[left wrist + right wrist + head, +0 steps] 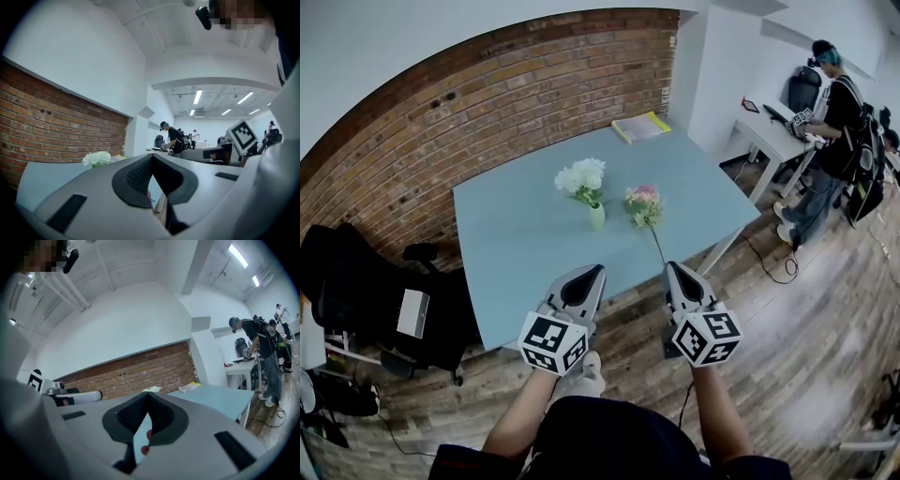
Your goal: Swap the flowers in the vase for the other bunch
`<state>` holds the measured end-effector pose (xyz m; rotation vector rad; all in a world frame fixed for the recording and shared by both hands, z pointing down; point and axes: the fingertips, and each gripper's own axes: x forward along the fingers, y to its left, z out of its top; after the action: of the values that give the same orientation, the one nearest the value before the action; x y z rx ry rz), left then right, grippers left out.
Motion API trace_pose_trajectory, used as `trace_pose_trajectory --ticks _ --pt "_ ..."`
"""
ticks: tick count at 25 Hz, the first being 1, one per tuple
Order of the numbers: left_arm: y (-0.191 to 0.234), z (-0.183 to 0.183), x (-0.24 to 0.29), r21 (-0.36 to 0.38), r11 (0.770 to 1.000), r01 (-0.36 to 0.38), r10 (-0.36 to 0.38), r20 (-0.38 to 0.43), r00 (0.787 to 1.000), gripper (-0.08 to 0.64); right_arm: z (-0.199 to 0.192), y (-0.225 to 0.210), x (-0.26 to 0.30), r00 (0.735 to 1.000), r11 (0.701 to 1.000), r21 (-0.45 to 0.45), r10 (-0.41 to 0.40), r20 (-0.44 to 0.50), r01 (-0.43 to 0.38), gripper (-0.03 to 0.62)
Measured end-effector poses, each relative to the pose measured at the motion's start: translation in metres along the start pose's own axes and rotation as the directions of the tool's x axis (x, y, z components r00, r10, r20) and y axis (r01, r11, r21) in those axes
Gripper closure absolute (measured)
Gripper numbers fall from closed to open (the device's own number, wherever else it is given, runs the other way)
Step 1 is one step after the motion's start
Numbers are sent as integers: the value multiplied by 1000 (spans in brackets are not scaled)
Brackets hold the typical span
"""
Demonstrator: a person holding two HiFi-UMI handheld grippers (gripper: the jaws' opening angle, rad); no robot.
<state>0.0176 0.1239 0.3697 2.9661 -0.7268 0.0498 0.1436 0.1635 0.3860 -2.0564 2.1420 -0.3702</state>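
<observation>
A bunch of white flowers [581, 176] stands upright in a small green vase [596, 216] near the middle of the light blue table [506, 244]. Just right of it a pink bunch [644, 202] lies flat, its long stem pointing toward me. Both grippers hover level at the table's near edge, short of the flowers. My left gripper [592, 272] is shut and holds nothing; in its own view the white flowers [97, 158] show to the left beyond the closed tips [152, 155]. My right gripper [673, 269] is also shut and holds nothing [147, 393].
A yellow-green book [640, 126] lies at the table's far edge by the brick wall. A black office chair [356, 281] stands at the left. At the right a person [839, 122] stands by a white desk [773, 136], with cables on the wooden floor.
</observation>
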Motion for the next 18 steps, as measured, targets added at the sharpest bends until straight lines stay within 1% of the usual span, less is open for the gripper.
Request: trace_pose_trajectory --ticks 10,18 --pt "31 -1 27 -25 1000 -9 9 -11 1000 555 4 -13 38 1000 1000 7 -5 -16 5 580" --pt "70 0 42 -50 999 -11 10 -22 1000 555 6 -10 78 999 1000 6 -12 -30 12 580"
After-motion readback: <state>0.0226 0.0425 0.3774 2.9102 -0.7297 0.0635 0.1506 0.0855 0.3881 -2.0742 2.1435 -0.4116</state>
